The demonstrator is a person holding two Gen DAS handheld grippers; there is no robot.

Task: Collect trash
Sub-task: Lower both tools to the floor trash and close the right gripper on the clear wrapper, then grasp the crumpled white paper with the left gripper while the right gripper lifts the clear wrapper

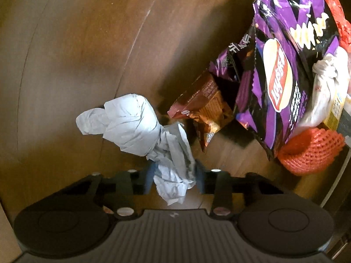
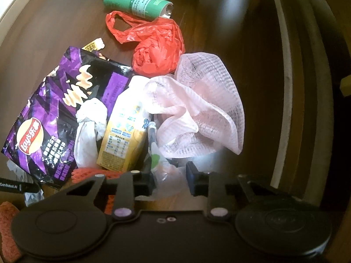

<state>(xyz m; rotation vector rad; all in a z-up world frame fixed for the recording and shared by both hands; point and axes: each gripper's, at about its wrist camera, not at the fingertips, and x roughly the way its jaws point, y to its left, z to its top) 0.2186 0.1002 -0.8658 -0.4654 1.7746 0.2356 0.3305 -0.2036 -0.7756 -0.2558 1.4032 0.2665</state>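
While my left gripper (image 1: 174,176) clamps the crumpled paper (image 1: 140,131), its long axis runs up-left from the pads; my right gripper (image 2: 170,180) pinches a clear plastic wrapper (image 2: 163,175).

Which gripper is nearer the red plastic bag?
Right. The red plastic bag lies ahead of the right gripper, beyond the pile; the left gripper sits across the chip bag from it.
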